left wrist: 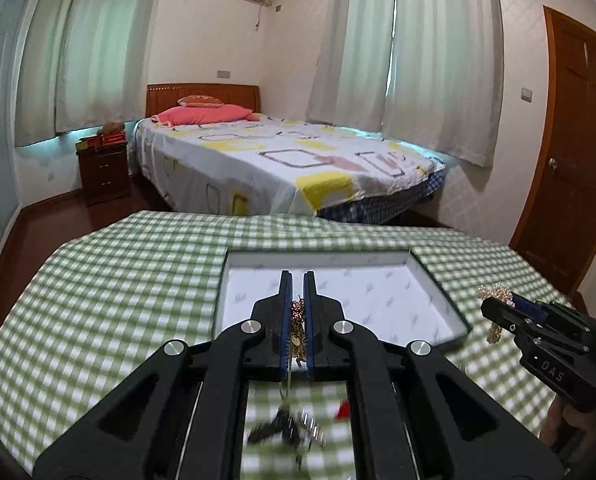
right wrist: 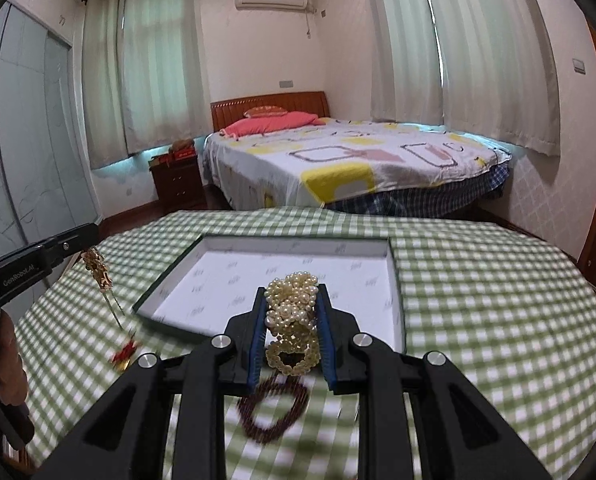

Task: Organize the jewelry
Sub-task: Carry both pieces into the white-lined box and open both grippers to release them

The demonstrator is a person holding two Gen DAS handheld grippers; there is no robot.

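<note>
tongs: 2 [left wrist: 298,280] [right wrist: 291,300] | jewelry pieces: 3 (one blurred) | open box: 1 [right wrist: 396,280]

A bunched cream pearl necklace [right wrist: 293,320] and a dangling gold filigree hairpin [right wrist: 99,272] hang lifted — a dark red bead bracelet [right wrist: 273,410] lies flat before the shallow white-lined open box [right wrist: 217,280].

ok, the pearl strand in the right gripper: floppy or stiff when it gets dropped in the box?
Likely floppy: the pearl strand sits bunched in loops between the right gripper fingers, so it should slump into a pile. Beads look smooth and round, so loops may slip out unevenly on release. The white box has a low rim; a trailing loop could drape over it.
</note>
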